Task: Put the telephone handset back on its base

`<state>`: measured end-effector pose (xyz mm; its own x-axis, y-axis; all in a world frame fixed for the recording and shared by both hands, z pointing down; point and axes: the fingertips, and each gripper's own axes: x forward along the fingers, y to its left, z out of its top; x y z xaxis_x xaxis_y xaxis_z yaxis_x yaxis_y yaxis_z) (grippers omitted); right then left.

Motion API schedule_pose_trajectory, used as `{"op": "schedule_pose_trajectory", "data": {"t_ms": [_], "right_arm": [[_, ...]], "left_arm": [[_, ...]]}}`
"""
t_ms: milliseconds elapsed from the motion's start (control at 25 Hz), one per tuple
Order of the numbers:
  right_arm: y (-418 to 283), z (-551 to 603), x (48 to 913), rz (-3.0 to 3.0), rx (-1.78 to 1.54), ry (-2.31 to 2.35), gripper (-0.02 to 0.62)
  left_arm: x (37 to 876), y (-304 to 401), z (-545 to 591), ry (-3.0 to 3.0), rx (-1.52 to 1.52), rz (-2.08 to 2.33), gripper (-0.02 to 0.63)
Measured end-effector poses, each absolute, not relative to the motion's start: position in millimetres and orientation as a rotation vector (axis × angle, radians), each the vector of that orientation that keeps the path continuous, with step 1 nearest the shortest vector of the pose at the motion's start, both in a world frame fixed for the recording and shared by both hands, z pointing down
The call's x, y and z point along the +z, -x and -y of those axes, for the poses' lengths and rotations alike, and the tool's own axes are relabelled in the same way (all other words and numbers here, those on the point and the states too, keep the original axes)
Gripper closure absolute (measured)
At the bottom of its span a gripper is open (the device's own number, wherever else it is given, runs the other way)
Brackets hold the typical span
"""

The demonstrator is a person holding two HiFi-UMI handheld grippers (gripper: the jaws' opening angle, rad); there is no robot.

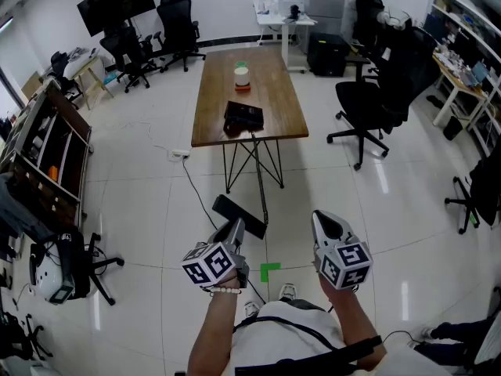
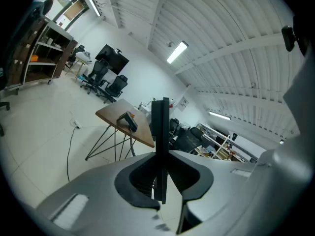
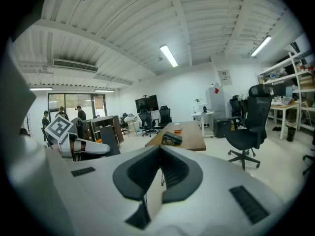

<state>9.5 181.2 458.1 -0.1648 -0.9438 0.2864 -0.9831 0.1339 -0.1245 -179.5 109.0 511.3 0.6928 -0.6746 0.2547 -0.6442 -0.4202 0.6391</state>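
The black telephone base (image 1: 243, 116) lies on a wooden table (image 1: 270, 92) well ahead of me, and shows small in the left gripper view (image 2: 129, 121) and in the right gripper view (image 3: 172, 138). My left gripper (image 1: 235, 230) is shut on a flat black handset (image 1: 239, 215), held over the floor far short of the table. Seen along the jaws, the handset (image 2: 160, 132) stands edge-on between the pads of the left gripper (image 2: 161, 181). My right gripper (image 1: 323, 222) hovers beside it, jaws shut with nothing between them (image 3: 160, 163).
A white and orange cup (image 1: 241, 77) stands on the table behind the base. A cable (image 1: 196, 186) runs over the floor and a green tape mark (image 1: 270, 271) lies at my feet. Office chairs (image 1: 376, 104) stand to the right and a shelf unit (image 1: 47, 151) to the left.
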Motion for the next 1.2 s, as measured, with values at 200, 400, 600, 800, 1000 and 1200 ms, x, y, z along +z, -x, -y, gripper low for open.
{"op": "schedule_pose_trajectory", "data": {"t_ms": [200, 400, 600, 800, 1000, 1200], "right_arm": [[-20, -179, 462, 2.262, 0.430, -1.934, 0.594], [-35, -175, 466, 2.260, 0.428, -1.938, 0.594], [-59, -176, 472, 2.251, 0.429, -1.934, 0.594], [-76, -172, 482, 2.281, 0.438, -1.895, 0.594], [-82, -160, 481, 2.293, 0.435, -1.869, 0.594], [-84, -143, 487, 2.311, 0.433, -1.844, 0.594]], "left_arm": [[514, 173, -106, -2.149, -0.061, 1.014, 0.535], [518, 171, -95, -2.137, -0.065, 1.044, 0.535], [520, 163, -87, -2.121, -0.070, 1.080, 0.535], [522, 149, -81, -2.110, -0.086, 1.108, 0.535], [525, 139, -75, -2.086, -0.100, 1.114, 0.535], [538, 133, -61, -2.055, -0.107, 1.117, 0.535]]}}
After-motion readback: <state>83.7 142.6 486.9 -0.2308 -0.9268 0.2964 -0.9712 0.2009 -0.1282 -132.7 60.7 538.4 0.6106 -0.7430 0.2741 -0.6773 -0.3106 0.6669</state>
